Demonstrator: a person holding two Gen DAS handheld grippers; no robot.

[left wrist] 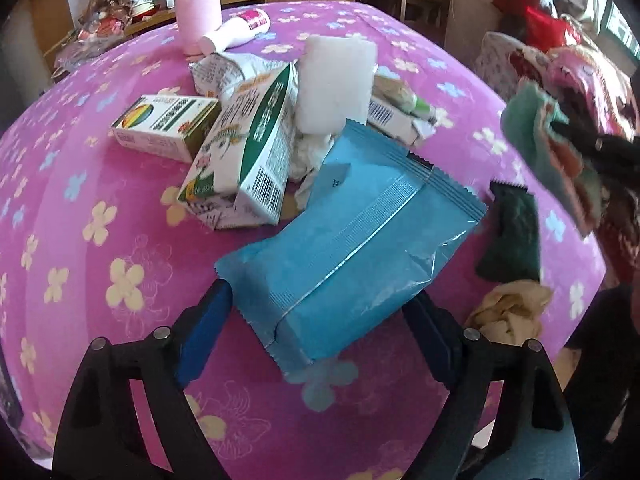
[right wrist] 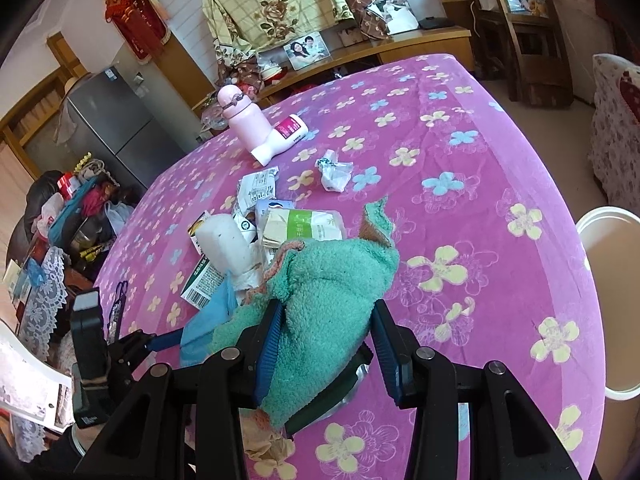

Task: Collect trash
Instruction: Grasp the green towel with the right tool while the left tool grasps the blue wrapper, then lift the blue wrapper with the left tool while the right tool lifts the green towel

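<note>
The left gripper [left wrist: 320,316] has black, matte, triangular open-framed arms with round silver pivot pins; its fingers [left wrist: 204,332] carry ribbed blue pads; the right gripper [right wrist: 326,344] is built alike, black struts, silver pins, ridged blue pads on its fingers [right wrist: 268,352].

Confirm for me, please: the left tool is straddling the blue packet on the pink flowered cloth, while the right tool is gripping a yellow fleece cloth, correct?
One detail is off: the fleece cloth in the right tool is green, not yellow, as the right wrist view shows. The rest stands: the left tool straddles the blue packet on the pink flowered cloth.
</note>
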